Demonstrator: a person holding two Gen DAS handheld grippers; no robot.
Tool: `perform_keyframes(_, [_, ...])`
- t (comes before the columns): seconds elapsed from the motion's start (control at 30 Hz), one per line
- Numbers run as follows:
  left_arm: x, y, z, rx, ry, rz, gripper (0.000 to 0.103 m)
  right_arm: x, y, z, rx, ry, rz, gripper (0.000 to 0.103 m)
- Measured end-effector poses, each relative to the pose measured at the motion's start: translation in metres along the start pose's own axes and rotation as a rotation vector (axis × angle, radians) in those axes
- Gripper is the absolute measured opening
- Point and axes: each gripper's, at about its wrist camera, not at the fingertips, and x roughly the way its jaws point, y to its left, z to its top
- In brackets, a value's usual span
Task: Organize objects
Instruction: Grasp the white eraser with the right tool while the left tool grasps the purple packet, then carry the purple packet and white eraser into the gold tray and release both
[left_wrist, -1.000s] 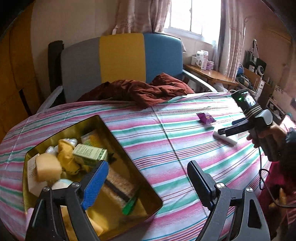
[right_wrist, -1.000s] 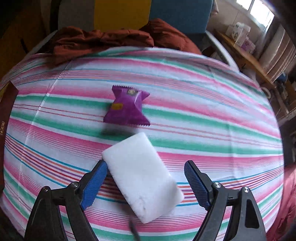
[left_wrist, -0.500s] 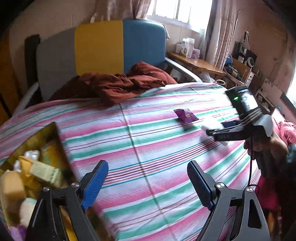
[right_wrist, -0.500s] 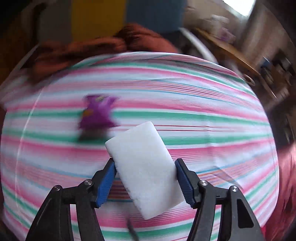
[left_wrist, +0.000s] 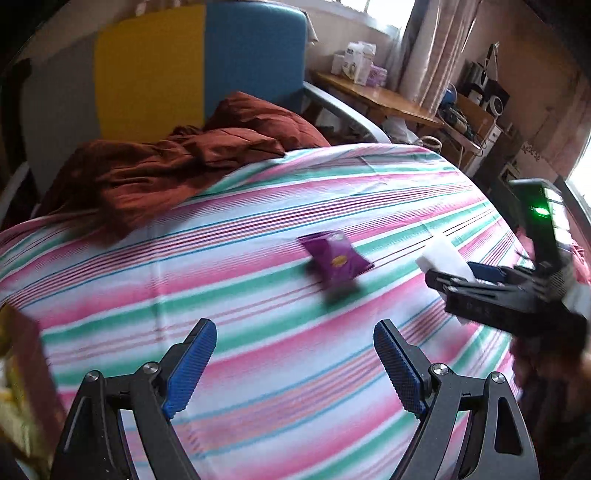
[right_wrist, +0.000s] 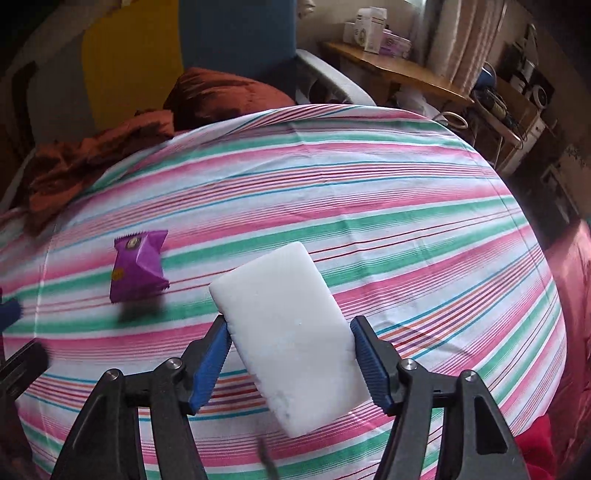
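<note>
My right gripper (right_wrist: 291, 354) is shut on a white sponge block (right_wrist: 284, 332) and holds it above the striped tablecloth (right_wrist: 406, 221); it also shows at the right of the left wrist view (left_wrist: 476, 284) with the sponge (left_wrist: 443, 254) in its jaws. A purple snack packet (right_wrist: 138, 264) lies on the cloth to the left of the sponge; in the left wrist view the packet (left_wrist: 334, 258) lies ahead and a little right. My left gripper (left_wrist: 295, 365) is open and empty above the cloth. The gold tin (left_wrist: 22, 373) with several items shows only at the left edge.
A crumpled brown cloth (left_wrist: 177, 162) lies at the table's far edge against a grey, yellow and blue chair (left_wrist: 155, 70). A wooden shelf (left_wrist: 380, 96) with boxes stands by the window at the back right.
My right gripper shut on the white sponge and lifted it off the cloth. My left gripper swung right, away from the tin, toward the purple packet.
</note>
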Motion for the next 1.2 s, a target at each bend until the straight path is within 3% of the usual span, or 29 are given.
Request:
perform_keyframes(0.3, [0.06,-0.019,0.049,-0.068,0.04,-0.026,0.087,-0.006,-0.004,0.001,0.02,-0.036,0.014,0.067])
perform_keyframes(0.47, [0.09,-0.035,0.066,-0.013,0.058,0.018,0.084,-0.006,-0.005,0.003,0.026,-0.045,0.029,0.067])
perform_keyframes(0.57, [0.11,-0.036,0.067,0.002,0.103,0.055,0.071,-0.006,-0.003,0.002,0.013,-0.049,0.04,0.067])
perform_keyframes(0.6, [0.114,-0.034,0.066,-0.001,0.112,0.063,0.057,-0.006,-0.002,0.002,0.009,-0.051,0.045,0.067])
perform_keyframes(0.63, [0.116,-0.031,0.064,-0.006,0.118,0.062,0.053,-0.005,-0.001,0.003,0.003,-0.051,0.049,0.067])
perform_keyframes(0.83, [0.092,-0.018,0.037,-0.01,0.094,0.022,0.05,-0.008,0.011,0.001,-0.053,-0.065,0.093,0.067])
perform_keyframes(1.2, [0.007,-0.004,-0.073,0.045,-0.007,0.12,0.05,-0.014,0.049,-0.008,-0.217,-0.086,0.177,0.067])
